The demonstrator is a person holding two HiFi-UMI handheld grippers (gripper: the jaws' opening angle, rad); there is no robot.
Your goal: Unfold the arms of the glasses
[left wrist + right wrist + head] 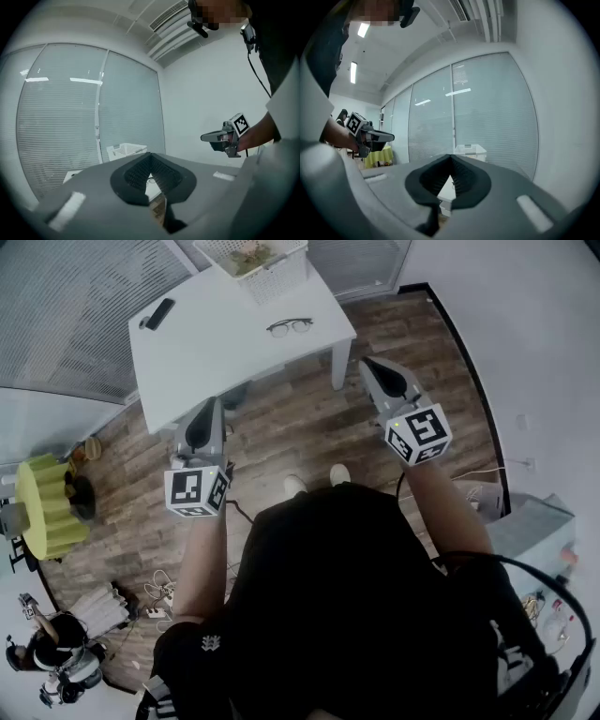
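Folded dark-rimmed glasses [290,326] lie on the white table [216,352] near its far right side. Both grippers hang in the air short of the table, well apart from the glasses. My left gripper [215,403] points at the table's near edge, jaws shut and empty; its closed tips [151,158] fill the left gripper view. My right gripper [367,362] hovers off the table's right corner, shut too with nothing held, its tips [451,160] meeting. Each gripper view shows the other gripper, the right gripper [224,138] and the left gripper [366,136], level in the air.
A white mesh basket [255,262] stands at the table's far edge, and a black remote [157,313] lies at its left end. A yellow-green chair [45,504], floor cables [159,594] and another person [58,652] are at the left. Blinds cover the glass walls.
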